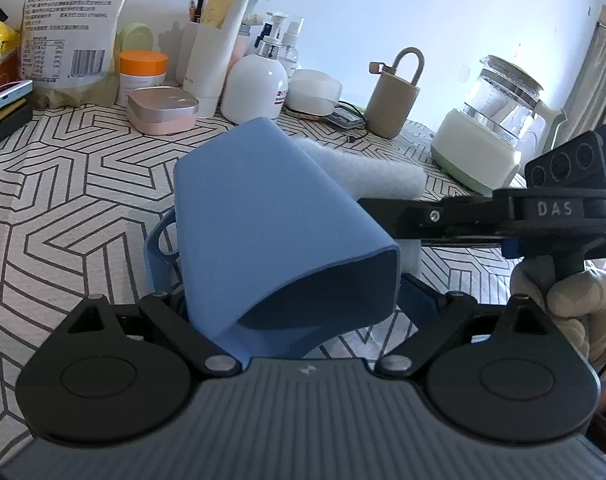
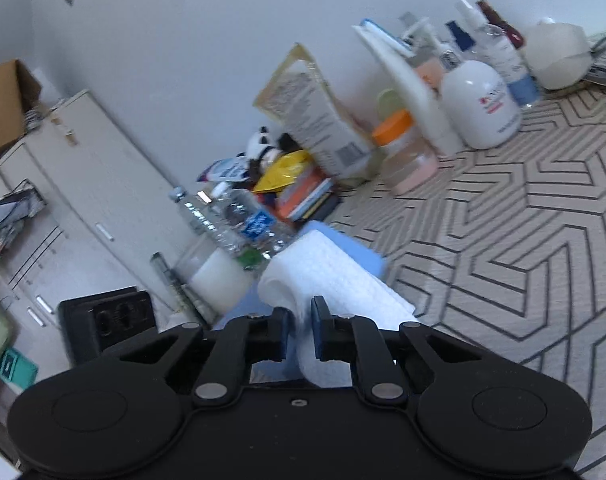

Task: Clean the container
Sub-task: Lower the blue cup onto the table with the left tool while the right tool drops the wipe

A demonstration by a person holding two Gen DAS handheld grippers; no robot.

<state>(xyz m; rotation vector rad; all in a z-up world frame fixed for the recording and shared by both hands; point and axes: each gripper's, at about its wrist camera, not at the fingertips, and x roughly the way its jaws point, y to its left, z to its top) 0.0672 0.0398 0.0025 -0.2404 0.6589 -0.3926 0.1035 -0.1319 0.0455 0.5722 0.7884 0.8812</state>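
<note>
The left gripper (image 1: pixel 291 292) holds the soft blue silicone container (image 1: pixel 271 216) between its wide-set jaws. The container is tilted, with its dark open mouth turned toward the camera and its closed end raised over the table. A blue strap loop (image 1: pixel 159 248) hangs from its left side.

The right gripper (image 2: pixel 301 330) has its two jaws clenched on a folded white textured wipe (image 2: pixel 335 280); no other thing is between them. In the left wrist view this gripper (image 1: pixel 367 202) comes in from the right, and the wipe (image 1: pixel 367 172) lies against the far right side of the container. A gloved hand (image 1: pixel 575 300) grips its handle. In the right wrist view only a blue edge of the container (image 2: pixel 363 256) shows behind the wipe.

Under both is the table cover with black geometric lines on beige (image 1: pixel 83 184). Along the wall stand a white pump bottle (image 1: pixel 255 80), a jar with an orange lid (image 1: pixel 143 66), a pink flat case with a silver lid (image 1: pixel 163 108), a tall white tube (image 1: pixel 219 32) and a big printed bag (image 1: pixel 71 20). To the right stand a beige bottle with a loop handle (image 1: pixel 391 100) and a glass kettle on a pale green base (image 1: pixel 491 120). In the right wrist view a clear plastic water bottle (image 2: pixel 231 220) lies near a white cabinet (image 2: pixel 83 184); this view is a little blurred.
</note>
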